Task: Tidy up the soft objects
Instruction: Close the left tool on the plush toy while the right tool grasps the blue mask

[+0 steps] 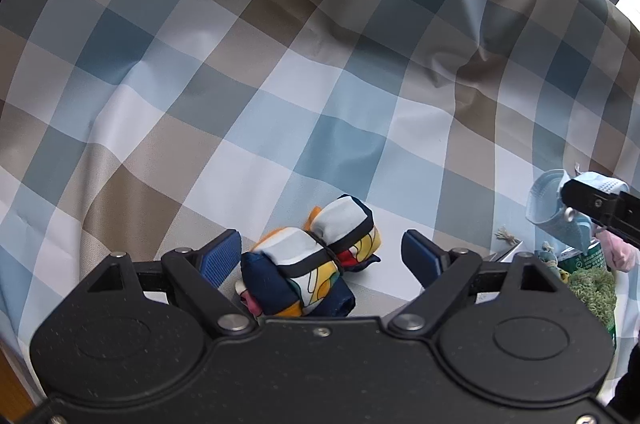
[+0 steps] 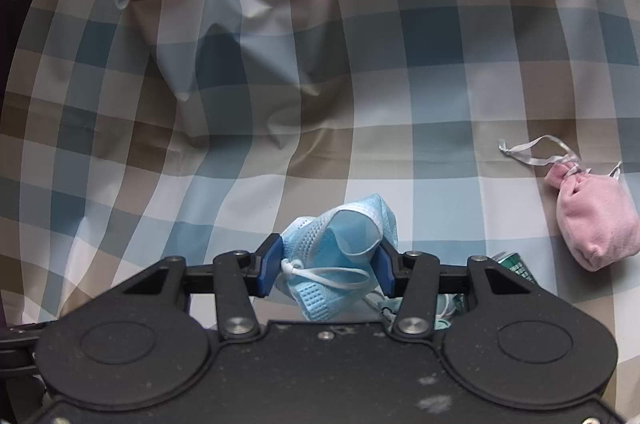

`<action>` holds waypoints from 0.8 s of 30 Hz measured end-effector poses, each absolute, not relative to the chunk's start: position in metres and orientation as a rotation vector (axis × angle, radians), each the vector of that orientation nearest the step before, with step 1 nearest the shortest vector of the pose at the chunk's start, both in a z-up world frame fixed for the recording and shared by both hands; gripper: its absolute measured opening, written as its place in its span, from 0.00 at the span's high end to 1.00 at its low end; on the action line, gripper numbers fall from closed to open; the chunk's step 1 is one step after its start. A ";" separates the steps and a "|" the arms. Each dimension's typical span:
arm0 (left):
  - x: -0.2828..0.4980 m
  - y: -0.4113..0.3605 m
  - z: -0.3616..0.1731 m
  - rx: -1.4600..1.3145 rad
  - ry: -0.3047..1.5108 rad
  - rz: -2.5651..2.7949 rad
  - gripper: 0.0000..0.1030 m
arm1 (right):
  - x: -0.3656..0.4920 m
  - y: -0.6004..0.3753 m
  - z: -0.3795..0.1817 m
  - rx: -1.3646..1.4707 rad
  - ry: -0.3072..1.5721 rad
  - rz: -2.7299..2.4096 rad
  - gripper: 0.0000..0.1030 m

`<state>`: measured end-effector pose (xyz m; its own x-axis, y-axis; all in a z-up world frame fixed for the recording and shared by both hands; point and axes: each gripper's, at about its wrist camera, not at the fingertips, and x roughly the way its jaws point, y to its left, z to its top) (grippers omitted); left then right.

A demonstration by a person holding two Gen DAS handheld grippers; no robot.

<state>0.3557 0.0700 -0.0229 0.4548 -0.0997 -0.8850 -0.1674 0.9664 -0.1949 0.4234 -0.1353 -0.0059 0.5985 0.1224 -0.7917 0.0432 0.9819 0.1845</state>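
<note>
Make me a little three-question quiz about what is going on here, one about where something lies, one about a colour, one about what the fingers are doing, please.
1. Where is the pink pouch?
A. On the checked cloth, off to the right of the right gripper
B. Between the left fingers
C. Inside a box

2. What colour is the face mask?
A. Pink
B. Light blue
C. Green

3. How does the left gripper stand to the rolled patterned bundle?
A. Clamped on it
B. Open, with the bundle lying between its fingers untouched
C. Nowhere near it

Answers:
1 A: the right wrist view shows it lying alone on the cloth.
2 B: it is pale blue with white ear loops, pinched by the right fingers.
3 B: gaps show between both pads and the bundle.
</note>
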 end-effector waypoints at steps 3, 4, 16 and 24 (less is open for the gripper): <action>0.360 0.070 -0.025 -0.288 1.111 0.072 0.18 | 0.412 -0.142 0.004 0.172 0.884 0.035 0.54; 0.362 0.070 -0.027 -0.296 1.118 0.084 0.18 | 0.408 -0.145 0.006 0.165 0.872 0.033 0.54; 0.385 0.072 -0.049 -0.322 1.192 0.160 0.19 | 0.364 -0.163 0.012 0.099 0.796 0.017 0.54; 0.385 0.073 -0.056 -0.309 1.169 0.151 0.40 | 0.350 -0.175 0.012 0.119 0.785 -0.013 0.54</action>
<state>0.3852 0.0729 -0.0560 0.3872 -0.0428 -0.9210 -0.2762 0.9477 -0.1602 0.3503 -0.1754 0.0118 0.7078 0.0325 -0.7057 0.0558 0.9933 0.1017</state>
